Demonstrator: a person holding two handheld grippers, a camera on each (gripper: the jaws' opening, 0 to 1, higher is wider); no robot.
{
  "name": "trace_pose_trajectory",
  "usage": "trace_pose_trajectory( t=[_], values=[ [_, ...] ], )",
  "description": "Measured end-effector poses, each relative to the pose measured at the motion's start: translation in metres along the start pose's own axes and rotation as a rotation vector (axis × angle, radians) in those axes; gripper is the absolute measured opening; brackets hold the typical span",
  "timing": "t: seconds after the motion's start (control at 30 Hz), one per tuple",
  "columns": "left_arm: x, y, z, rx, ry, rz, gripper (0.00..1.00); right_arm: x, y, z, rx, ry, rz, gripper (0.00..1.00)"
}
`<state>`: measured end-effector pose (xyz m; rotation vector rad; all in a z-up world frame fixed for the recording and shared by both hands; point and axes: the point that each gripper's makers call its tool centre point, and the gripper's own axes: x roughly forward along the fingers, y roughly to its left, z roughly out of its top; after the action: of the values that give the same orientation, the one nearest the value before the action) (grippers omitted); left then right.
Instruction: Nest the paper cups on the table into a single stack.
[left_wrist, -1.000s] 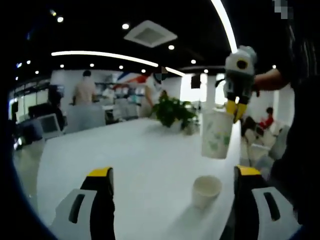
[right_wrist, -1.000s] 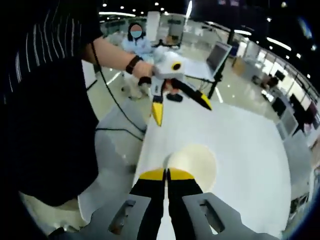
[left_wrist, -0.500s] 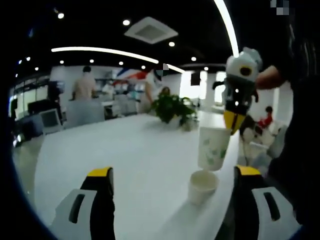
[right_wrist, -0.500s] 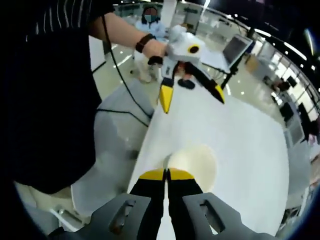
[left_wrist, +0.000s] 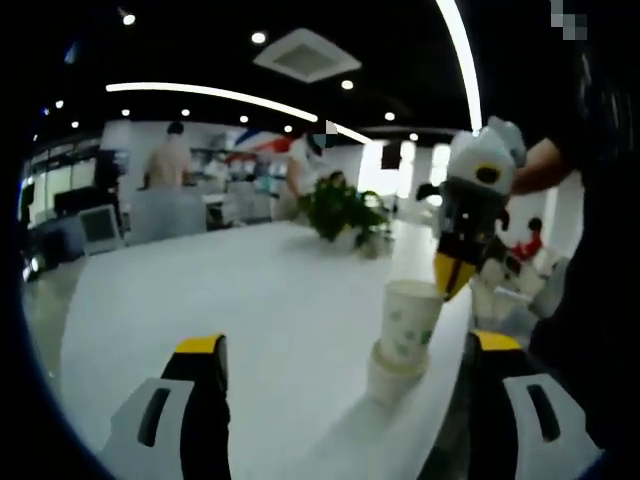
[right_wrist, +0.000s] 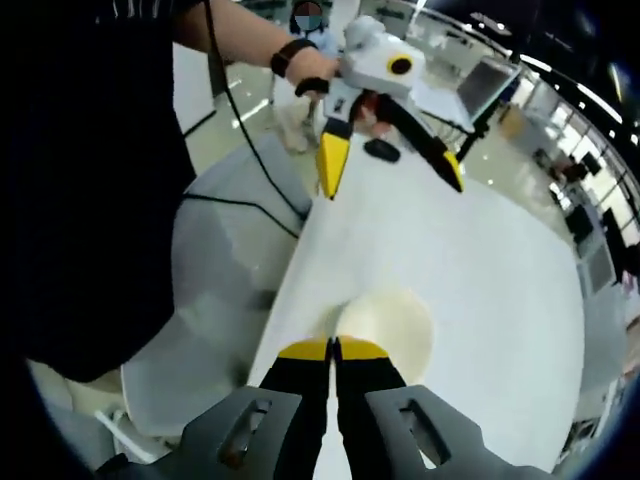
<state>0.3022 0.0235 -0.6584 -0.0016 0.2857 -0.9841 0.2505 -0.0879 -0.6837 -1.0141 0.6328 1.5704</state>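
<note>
Left gripper view, own gripper: the left gripper (left_wrist: 345, 400) is seen with its jaws spread wide, nothing between them, held above the white table (left_wrist: 200, 290).
Left gripper view, other gripper: the right gripper (left_wrist: 447, 277) is seen entering from the right, its yellow tips pinched on the rim of the printed paper cup (left_wrist: 406, 320).
Left gripper view, cups: the printed paper cup is seen seated partly inside the plain paper cup (left_wrist: 385, 377), which stands on the table near its edge; most of the printed cup's wall is left exposed.
Left gripper view, background: a potted plant (left_wrist: 342, 213) is seen at the far end of the table.
Right gripper view, own gripper: the right gripper (right_wrist: 335, 349) is seen with its jaws brought together on the near rim of the held cup (right_wrist: 395, 320), whose open mouth is looked into from above.
Right gripper view, other gripper: the left gripper (right_wrist: 390, 165) is seen well apart from the cup, jaws splayed, unloaded.
Progress: nesting of two cups is judged begun but not finished.
Remaining: full seating and release are judged outstanding; whether further cups stand on the table cannot be told.
</note>
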Motion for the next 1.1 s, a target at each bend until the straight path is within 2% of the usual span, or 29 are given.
trace_pose_trajectory(
  t=[0.27,1.1],
  values=[
    [0.000,-0.001,-0.004,-0.024,0.006,-0.001,0.97,0.011,0.000,-0.010,0.044,-0.001,0.016,0.00],
    [-0.003,0.001,-0.014,-0.033,0.019,0.005,0.95,0.043,0.003,-0.015,0.036,0.049,0.076,0.00]
  ],
)
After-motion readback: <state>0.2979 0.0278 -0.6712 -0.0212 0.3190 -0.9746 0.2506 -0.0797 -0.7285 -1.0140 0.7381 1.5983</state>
